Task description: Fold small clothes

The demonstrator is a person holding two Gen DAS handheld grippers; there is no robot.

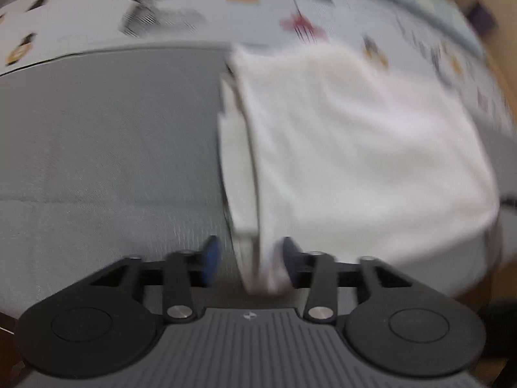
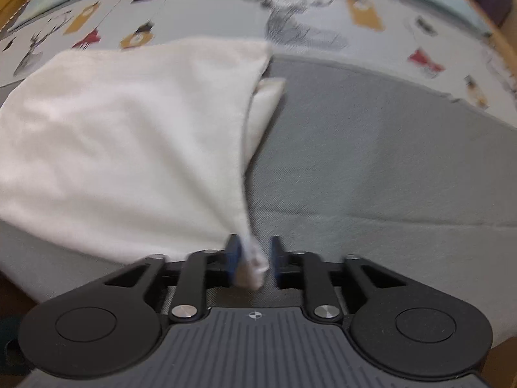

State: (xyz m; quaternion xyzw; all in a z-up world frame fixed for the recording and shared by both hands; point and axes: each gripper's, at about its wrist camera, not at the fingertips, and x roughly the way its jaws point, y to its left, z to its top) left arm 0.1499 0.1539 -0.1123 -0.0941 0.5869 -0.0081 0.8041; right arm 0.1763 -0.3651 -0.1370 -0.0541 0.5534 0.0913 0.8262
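The blue pads of the left gripper (image 1: 248, 262) stand apart with a bunched corner of the white garment (image 1: 355, 148) hanging between them, close against the right-hand pad but with a clear gap to the left one, so nothing is clamped there. The right gripper (image 2: 253, 260) shows much the same: its pads are parted narrowly around a twisted white corner that sits between them, brushing the left pad at most, with daylight on the other side. Outward from both sets of fingers, the garment lies doubled over on a grey mat (image 1: 106, 148), one layer lapped over another along an edge where an underlying flap peeks out. The mat rests on a pale printed bedsheet (image 2: 323, 16) with deer and tag motifs. Both views are smeared with blur. By the look of it, a fold has just been laid down and the corners are being let go. The next move would call for drawing both grippers clear without dragging the top layer, then taking a fresh hold on an edge for the following fold.
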